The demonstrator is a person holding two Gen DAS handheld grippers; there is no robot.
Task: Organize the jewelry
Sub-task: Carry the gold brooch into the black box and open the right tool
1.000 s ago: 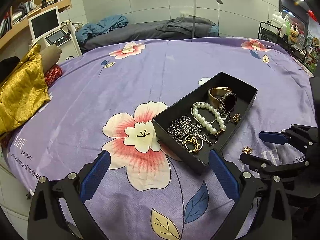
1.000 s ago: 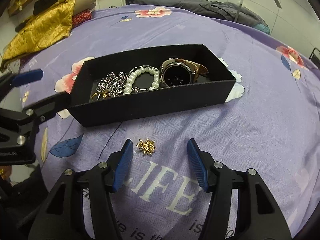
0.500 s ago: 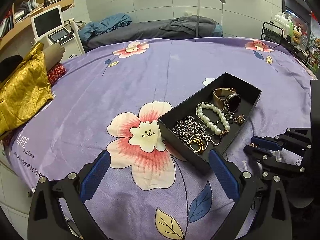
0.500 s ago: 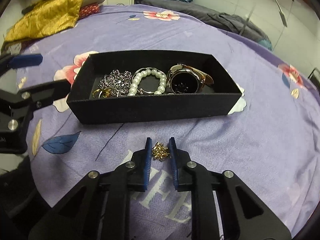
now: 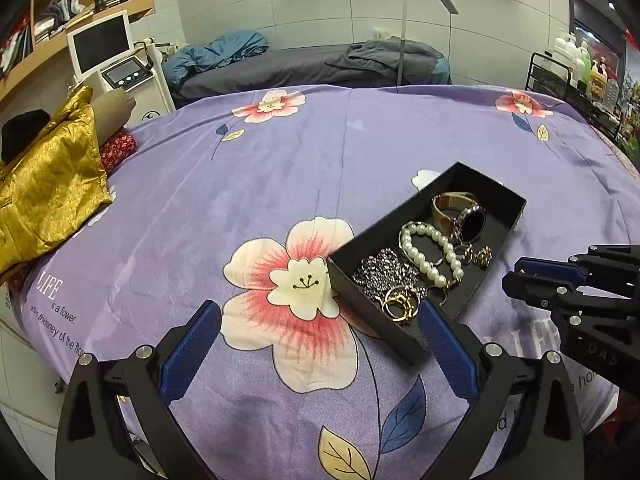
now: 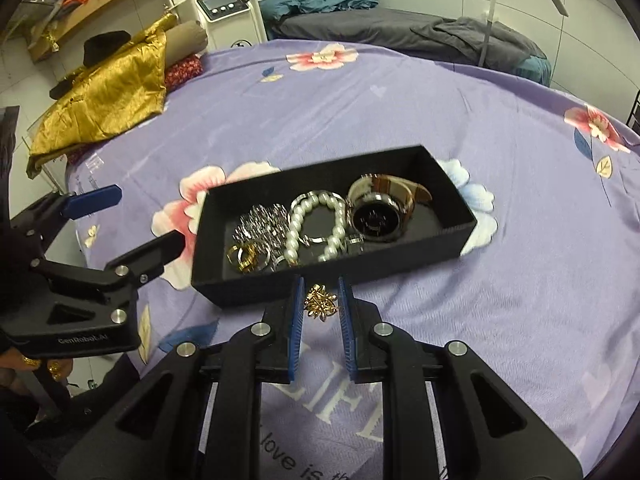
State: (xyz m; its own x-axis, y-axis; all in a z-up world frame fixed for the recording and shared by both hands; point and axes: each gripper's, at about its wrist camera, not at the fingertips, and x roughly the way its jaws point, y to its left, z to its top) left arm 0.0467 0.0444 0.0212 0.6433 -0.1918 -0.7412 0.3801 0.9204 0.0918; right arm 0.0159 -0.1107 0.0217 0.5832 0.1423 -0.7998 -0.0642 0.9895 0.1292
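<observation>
The right tool (image 6: 320,308) points steeply down, its two blue-padded fingers (image 6: 297,320) clamped on a small gold flower-shaped brooch (image 6: 320,305), which hangs between the tips just in front of the near wall of the black rectangular cardboard box (image 6: 400,258). The left tool (image 5: 320,344) also tilts down, with its fingers wide apart and nothing between them, near the left end of the box. The box rests on the purple flowered bed cover (image 5: 260,168) and holds one pearl bracelet (image 6: 316,224), one round dark-faced watch with a tan strap (image 6: 376,216), one silver chain heap (image 6: 260,226) and some gold rings (image 6: 248,256).
</observation>
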